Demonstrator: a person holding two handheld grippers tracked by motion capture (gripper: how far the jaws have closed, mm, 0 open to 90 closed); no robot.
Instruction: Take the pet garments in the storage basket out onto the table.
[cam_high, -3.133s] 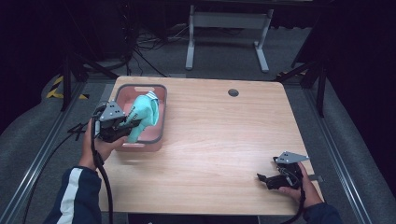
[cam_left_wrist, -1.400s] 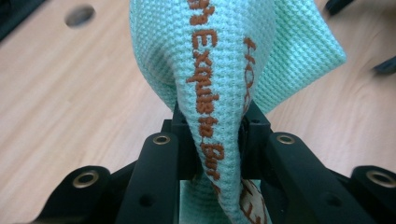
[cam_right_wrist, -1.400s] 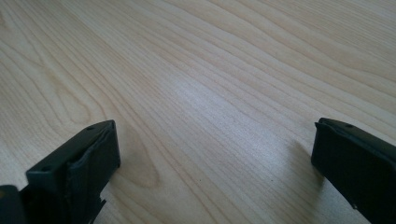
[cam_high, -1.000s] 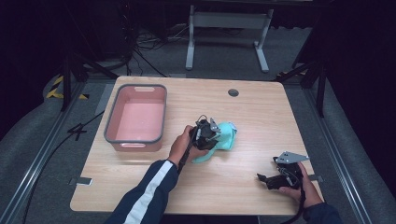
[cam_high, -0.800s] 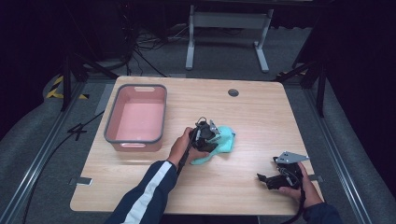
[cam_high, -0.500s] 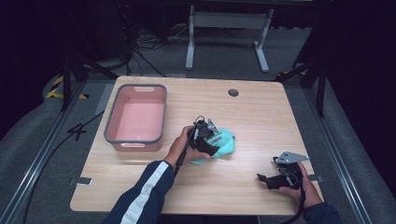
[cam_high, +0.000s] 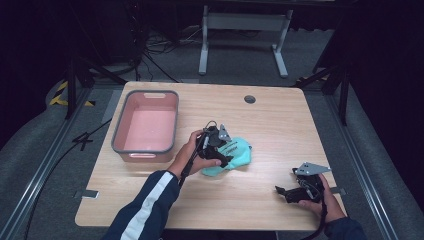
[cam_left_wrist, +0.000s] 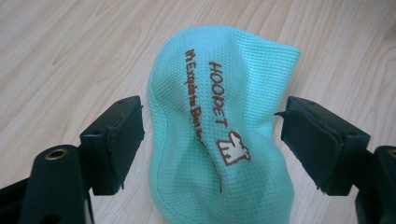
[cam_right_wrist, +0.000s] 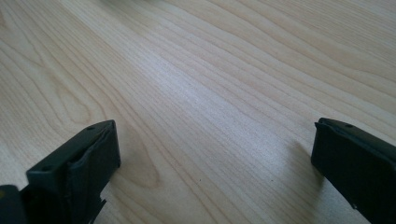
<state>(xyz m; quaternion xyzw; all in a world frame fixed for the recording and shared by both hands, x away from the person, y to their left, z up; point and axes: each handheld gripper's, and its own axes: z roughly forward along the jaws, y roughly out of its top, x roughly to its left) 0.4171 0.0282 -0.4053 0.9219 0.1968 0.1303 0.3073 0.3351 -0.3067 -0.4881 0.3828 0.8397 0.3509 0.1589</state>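
the mint-green mesh garment (cam_left_wrist: 219, 140) lies crumpled on the wooden table (cam_high: 280, 120), near its middle and to the right of the pink bin (cam_high: 146, 127), well apart from it. in the left gripper view it sits between the two black jaws of the left gripper (cam_left_wrist: 212, 149), which stand spread on either side; the pads do not press the fabric, with a sliver of table showing at each side. those jaws have just been opening, the garment between them and resting on the wood. brown lettering runs along the cloth. in the high view the left gripper (cam_high: 222, 150) hangs over the garment's left part. the right gripper (cam_high: 287, 192) rests near the table's front right corner, jaws spread wide over bare wood, well apart from the garment.
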